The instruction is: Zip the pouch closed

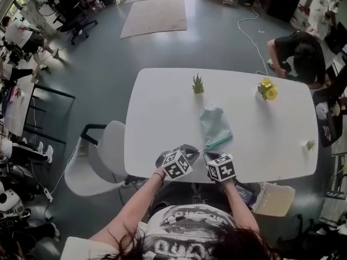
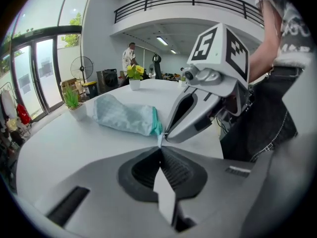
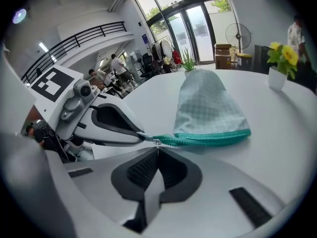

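A pale mint pouch (image 1: 214, 123) with a teal zipper (image 1: 219, 141) lies on the white table (image 1: 162, 107), its zipper edge towards me. In the right gripper view the pouch (image 3: 210, 105) has its zipper (image 3: 208, 139) running right from the jaws. My right gripper (image 3: 157, 144) is shut on the zipper pull at the zipper's near end. My left gripper (image 2: 160, 144) is shut on the pouch's pale end tab just beside it, tip to tip with the right gripper (image 2: 166, 135). In the head view the left gripper (image 1: 198, 152) and right gripper (image 1: 207, 154) meet near the table's front edge.
A small green plant (image 1: 198, 84) and a pot of yellow flowers (image 1: 267, 89) stand at the table's far side, and a tiny plant (image 1: 310, 144) at its right edge. A white chair (image 1: 100, 158) stands at the left. A person (image 1: 301, 50) crouches beyond the far right corner.
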Demonstrator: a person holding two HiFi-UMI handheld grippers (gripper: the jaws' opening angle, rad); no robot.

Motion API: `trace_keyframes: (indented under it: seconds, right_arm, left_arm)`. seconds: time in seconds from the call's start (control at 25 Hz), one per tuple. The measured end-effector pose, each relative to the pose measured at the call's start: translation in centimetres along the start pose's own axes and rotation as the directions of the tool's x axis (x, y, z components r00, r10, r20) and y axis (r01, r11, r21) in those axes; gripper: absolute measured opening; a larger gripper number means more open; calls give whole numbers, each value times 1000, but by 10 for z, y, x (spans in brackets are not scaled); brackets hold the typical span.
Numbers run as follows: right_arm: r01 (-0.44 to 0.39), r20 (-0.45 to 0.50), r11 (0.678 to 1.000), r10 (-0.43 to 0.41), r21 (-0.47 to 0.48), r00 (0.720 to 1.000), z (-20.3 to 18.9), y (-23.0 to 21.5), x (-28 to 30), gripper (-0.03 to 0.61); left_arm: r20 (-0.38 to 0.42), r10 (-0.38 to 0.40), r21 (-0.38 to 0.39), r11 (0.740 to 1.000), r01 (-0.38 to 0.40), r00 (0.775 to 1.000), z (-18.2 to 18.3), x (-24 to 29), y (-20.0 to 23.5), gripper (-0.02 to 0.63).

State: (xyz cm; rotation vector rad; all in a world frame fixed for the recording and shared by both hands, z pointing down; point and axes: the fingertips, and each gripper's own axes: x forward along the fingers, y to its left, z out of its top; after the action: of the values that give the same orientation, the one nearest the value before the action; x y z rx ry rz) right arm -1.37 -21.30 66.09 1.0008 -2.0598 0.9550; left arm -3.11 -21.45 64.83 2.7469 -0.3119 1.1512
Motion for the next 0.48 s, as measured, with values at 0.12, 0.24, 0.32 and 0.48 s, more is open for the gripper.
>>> trace_keyframes:
  seconds: [0.12, 0.24, 0.32, 0.48]
  right_arm:
    - [38, -3, 999, -38, 14, 999, -1, -10, -1, -5]
    - [60, 2, 996, -60, 66, 998, -3, -26, -5, -5]
    - [52, 8, 995, -53, 85, 999, -2, -31, -6, -5]
    - [57, -2, 996, -57, 75, 998, -2, -34, -3, -5]
  left_arm:
    - [-13, -5, 15, 1000, 5, 1000, -3, -3, -1, 11]
    - [-19, -5, 10, 1000, 5, 1000, -9, -8, 3, 11]
    - [-16, 3, -8, 1000, -3, 1000, -11, -11, 7, 11]
    - [-24, 22, -1, 1000, -22, 999, -13, -13, 12, 11]
